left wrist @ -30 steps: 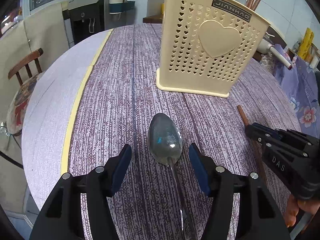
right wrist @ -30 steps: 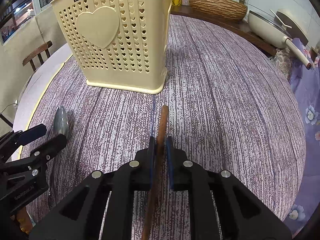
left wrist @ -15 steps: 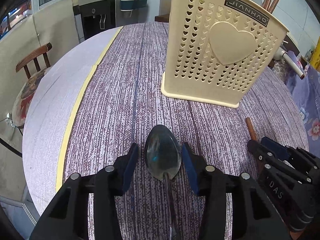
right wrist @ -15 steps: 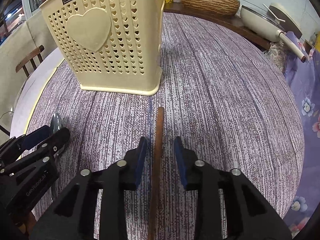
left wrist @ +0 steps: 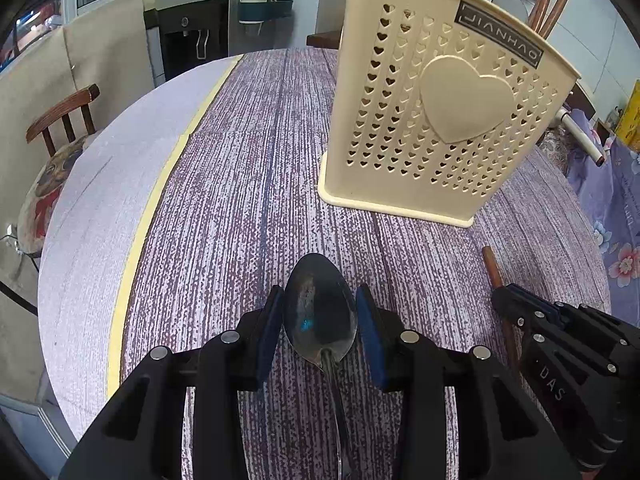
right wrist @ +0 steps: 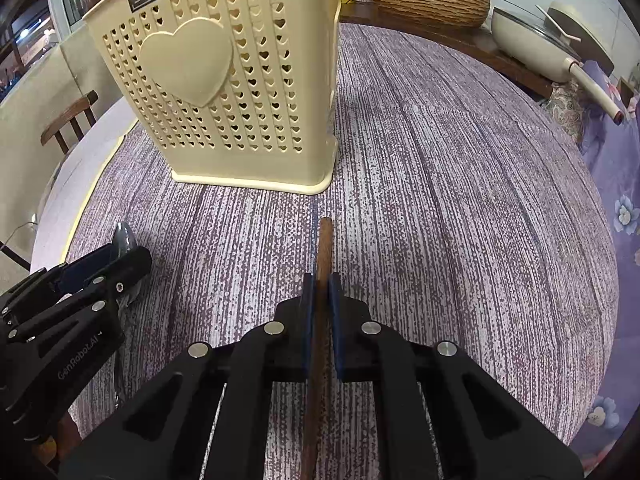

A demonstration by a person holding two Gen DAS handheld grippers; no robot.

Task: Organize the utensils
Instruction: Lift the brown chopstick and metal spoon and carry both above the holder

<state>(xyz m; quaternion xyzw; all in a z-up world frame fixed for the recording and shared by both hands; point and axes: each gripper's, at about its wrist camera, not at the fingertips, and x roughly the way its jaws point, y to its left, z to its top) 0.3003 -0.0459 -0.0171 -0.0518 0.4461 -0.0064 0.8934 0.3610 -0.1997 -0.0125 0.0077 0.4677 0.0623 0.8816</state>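
Note:
A metal spoon (left wrist: 320, 312) lies on the purple table, bowl pointing toward the cream heart-pattern utensil holder (left wrist: 440, 120). My left gripper (left wrist: 319, 291) is shut on the spoon's bowl, a blue pad against each edge. A brown wooden chopstick (right wrist: 325, 240) lies to the right, pointing at the holder (right wrist: 224, 80). My right gripper (right wrist: 321, 280) is shut on it, with the chopstick's tip sticking out past the pads. Each gripper shows in the other's view: the right gripper (left wrist: 508, 296) over the chopstick (left wrist: 491, 264), and the left gripper (right wrist: 116, 256) at the spoon (right wrist: 124, 236). Other chopsticks (left wrist: 548, 4) stand in the holder.
A yellow strip (left wrist: 160, 184) marks the tablecloth's left border near the table edge. A wooden chair (left wrist: 60, 116) stands beyond it. A woven basket (right wrist: 428, 0) and a cream pan (right wrist: 532, 44) sit behind the table. A floral cloth (right wrist: 616, 168) hangs at the right.
The left jaws narrowed from wide apart until their pads met the spoon's bowl. The right jaws opened off the chopstick half a second ago and have shut on it again.

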